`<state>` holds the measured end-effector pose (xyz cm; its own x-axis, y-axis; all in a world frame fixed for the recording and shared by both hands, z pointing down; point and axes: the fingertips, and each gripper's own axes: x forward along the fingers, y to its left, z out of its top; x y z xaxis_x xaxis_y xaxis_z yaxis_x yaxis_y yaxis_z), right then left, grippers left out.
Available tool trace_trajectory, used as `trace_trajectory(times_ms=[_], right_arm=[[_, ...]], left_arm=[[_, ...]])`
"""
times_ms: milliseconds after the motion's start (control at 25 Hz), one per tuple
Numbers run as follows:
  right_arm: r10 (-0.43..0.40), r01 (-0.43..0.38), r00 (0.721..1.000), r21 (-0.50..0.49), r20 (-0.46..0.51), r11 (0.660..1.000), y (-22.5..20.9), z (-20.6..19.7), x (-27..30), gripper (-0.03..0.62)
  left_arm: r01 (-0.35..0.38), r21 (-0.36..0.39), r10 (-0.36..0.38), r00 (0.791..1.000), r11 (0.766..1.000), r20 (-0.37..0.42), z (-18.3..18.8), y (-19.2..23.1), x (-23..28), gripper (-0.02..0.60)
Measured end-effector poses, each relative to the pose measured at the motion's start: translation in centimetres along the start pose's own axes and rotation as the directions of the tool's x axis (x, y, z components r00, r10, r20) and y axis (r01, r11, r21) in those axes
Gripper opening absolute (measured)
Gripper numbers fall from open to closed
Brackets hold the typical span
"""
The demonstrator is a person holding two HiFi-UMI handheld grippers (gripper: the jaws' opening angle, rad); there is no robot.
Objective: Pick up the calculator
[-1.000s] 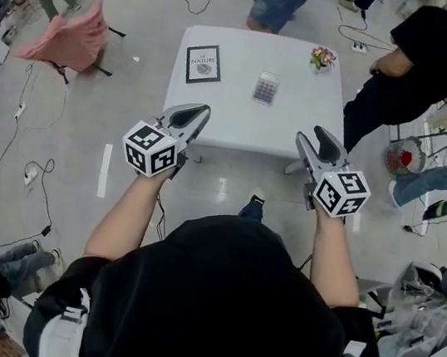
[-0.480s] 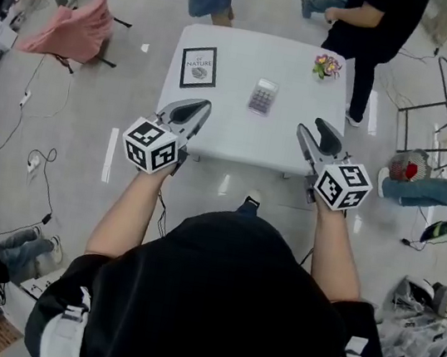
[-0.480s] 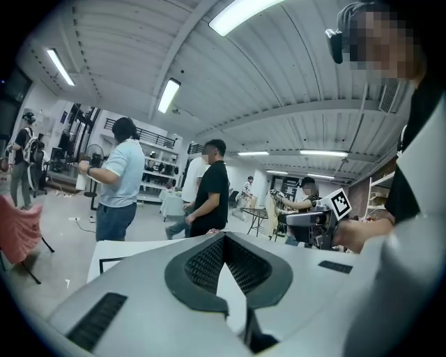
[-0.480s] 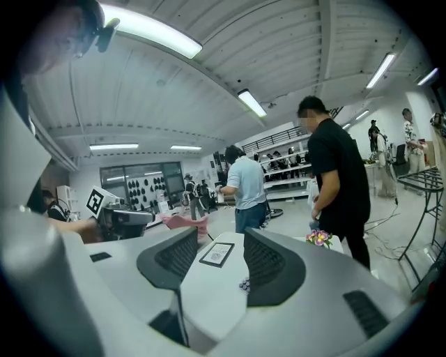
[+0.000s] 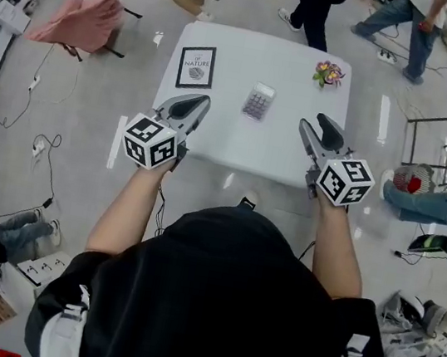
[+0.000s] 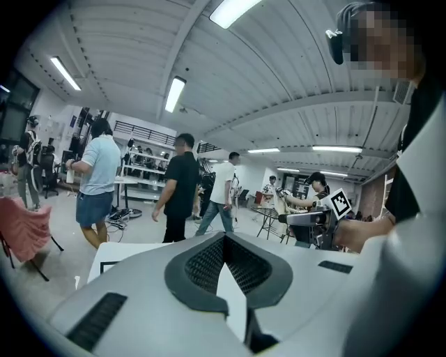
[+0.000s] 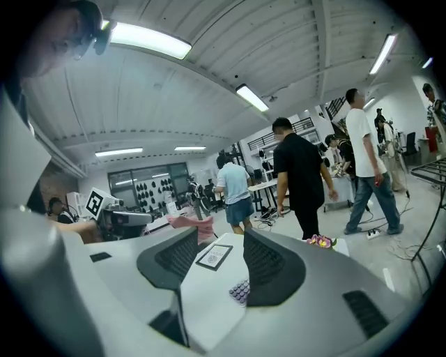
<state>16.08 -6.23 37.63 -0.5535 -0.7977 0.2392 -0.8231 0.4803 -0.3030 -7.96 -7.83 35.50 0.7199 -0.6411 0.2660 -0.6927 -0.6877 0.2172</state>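
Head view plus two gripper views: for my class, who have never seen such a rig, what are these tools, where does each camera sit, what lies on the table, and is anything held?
A person holds a grey two-jaw left gripper and right gripper, each bearing a marker cube. The head view looks down from a camera on the person's head; each gripper view looks along that tool's jaws. On the white square table lie a black-framed picture, a grey calculator and a bunch of flowers. Neither gripper holds anything: left jaws together, right apart.
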Motion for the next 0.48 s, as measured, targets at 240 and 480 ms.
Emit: trace_trajectory(times_ms=[240, 480], right_arm=[[0.067, -0.067, 0.998, 0.001, 0.003, 0.998, -0.9, 1.1, 1.0, 0.215], [0.088, -0.088, 0.996, 0.000, -0.006, 0.996, -1.4, 1.8, 1.6, 0.215]], left_arm=[[-0.044, -0.001, 0.044, 0.999, 0.999, 0.005, 0.5, 0.0, 1.0, 0.017], [-0.069, -0.019, 0.069, 0.998, 0.997, 0.006, 0.2, 0.3, 1.1, 0.017]])
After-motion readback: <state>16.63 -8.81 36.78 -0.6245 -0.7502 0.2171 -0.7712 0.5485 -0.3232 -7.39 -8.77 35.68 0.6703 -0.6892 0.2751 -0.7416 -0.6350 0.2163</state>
